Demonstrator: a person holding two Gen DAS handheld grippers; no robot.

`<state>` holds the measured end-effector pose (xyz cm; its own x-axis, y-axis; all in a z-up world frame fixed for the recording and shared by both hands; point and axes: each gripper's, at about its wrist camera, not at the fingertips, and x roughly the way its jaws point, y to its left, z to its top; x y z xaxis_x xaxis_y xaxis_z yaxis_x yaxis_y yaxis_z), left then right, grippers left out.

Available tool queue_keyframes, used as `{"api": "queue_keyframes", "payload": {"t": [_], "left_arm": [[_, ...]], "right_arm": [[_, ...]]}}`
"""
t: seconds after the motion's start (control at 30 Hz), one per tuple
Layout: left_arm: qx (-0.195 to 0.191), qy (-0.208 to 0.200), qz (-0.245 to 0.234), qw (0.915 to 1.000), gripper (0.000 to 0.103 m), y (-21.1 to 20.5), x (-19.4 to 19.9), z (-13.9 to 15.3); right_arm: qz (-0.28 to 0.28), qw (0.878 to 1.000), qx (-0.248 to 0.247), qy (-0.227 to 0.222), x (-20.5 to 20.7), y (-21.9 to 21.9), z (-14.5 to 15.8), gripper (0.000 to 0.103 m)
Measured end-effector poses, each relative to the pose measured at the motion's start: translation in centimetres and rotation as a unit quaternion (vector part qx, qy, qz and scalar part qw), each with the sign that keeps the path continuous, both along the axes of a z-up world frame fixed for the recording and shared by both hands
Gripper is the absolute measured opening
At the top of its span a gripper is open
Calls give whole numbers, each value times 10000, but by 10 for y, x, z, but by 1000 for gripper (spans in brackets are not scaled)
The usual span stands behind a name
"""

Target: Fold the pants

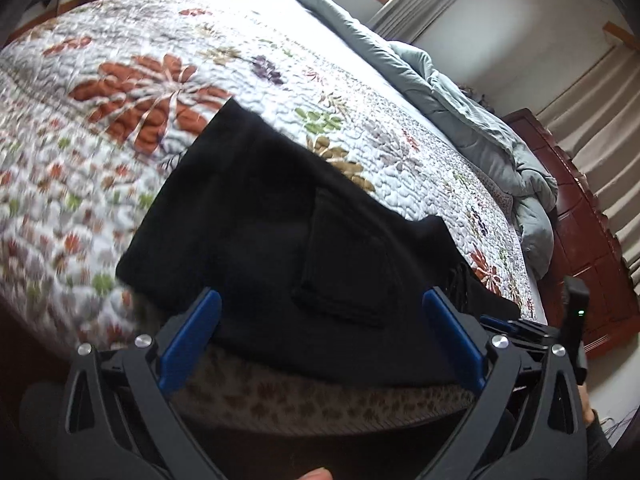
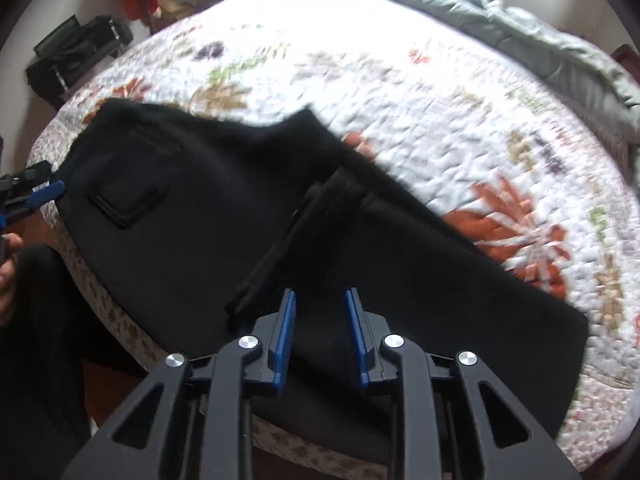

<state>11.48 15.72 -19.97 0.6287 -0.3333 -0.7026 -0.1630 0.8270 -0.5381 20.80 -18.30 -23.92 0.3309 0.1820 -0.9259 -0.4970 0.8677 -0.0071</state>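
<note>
Black pants (image 1: 280, 232) lie flat on a floral quilt (image 1: 132, 80) at the near edge of the bed, back pocket (image 1: 344, 264) facing up. My left gripper (image 1: 322, 300) hovers over the pocket end, open wide with nothing between its blue pads. In the right wrist view the pants (image 2: 360, 264) stretch across the bed with a thick folded strip (image 2: 304, 232) lying on top. My right gripper (image 2: 320, 298) hangs just above the cloth, its pads a little apart and gripping nothing. A blue finger (image 2: 50, 193) of the left gripper shows beside the pocket (image 2: 128, 200).
A crumpled grey-green duvet (image 1: 480, 132) is piled along the far side of the bed. Dark red wooden furniture (image 1: 592, 264) and curtains (image 1: 600, 100) stand beyond it. Black bags (image 2: 76, 52) sit on the floor. A person's dark-clad leg (image 2: 36, 340) is by the bed edge.
</note>
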Motion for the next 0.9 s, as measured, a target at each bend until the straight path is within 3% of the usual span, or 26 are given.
{"api": "queue_keyframes", "payload": {"t": [0.07, 0.13, 0.27, 0.4, 0.57, 0.6, 0.77, 0.83, 0.9], "left_arm": [[-92, 41, 65, 9999, 100, 1, -7, -2], [-156, 86, 83, 9998, 100, 2, -11, -4], [-307, 141, 218, 9992, 100, 4, -19, -8], [-877, 41, 560, 9946, 100, 10, -31, -10], [-1273, -166, 1066, 9860, 100, 23, -45, -9], [-1411, -215, 1176, 9827, 100, 27, -46, -10], [-1844, -123, 1668, 9685, 100, 46, -39, -20], [-1990, 115, 1861, 9621, 100, 52, -36, -29], [-2226, 226, 1995, 9540, 100, 57, -34, -39]], "right_arm": [[158, 9999, -56, 21, -4, 10, -8, 10], [244, 9997, -48, 48, -4, 13, -7, 5], [247, 9990, 60, 355, 3, 10, -8, 5], [495, 9955, 85, 808, 9, 12, 1, 5], [1315, 9812, 782, 1173, 45, 38, 56, 37], [1622, 9748, 860, 1271, 54, 55, 68, 41], [2563, 9447, 1087, 1732, 92, 139, 91, 82], [2922, 9307, 928, 1994, 102, 175, 88, 90], [3215, 9215, 696, 2064, 112, 214, 81, 90]]}}
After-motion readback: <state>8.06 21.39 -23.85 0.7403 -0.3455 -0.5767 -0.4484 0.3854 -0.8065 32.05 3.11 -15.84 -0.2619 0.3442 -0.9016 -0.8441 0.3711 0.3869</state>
